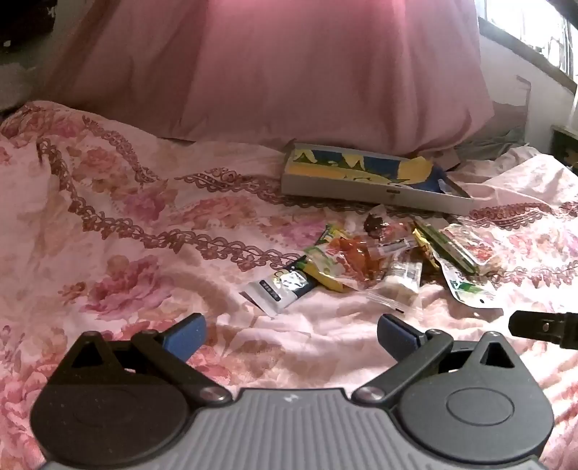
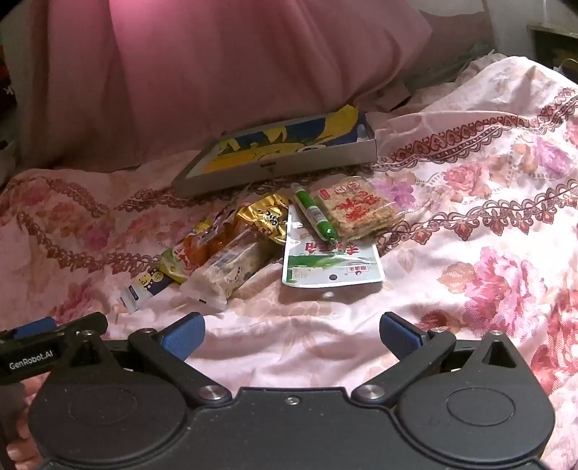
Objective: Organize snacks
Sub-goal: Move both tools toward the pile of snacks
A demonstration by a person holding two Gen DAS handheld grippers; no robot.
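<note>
A pile of snack packets (image 1: 379,256) lies on the flowered bedspread, with a shallow open box (image 1: 372,177) printed in yellow and blue just behind it. In the right wrist view the pile holds a white and green pouch (image 2: 328,264), a green stick (image 2: 316,215), a rice cracker pack (image 2: 356,211), a gold packet (image 2: 267,217) and a clear bar pack (image 2: 231,273). The box (image 2: 281,159) lies beyond them. My left gripper (image 1: 290,334) hovers open, short of the pile. My right gripper (image 2: 292,334) is open too, nothing between its pads.
A large pink pillow (image 1: 289,72) rises behind the box. The bedspread (image 1: 126,217) is rumpled, with folds. The right gripper's finger (image 1: 542,327) shows at the right edge of the left wrist view. A window (image 1: 534,32) is at the far right.
</note>
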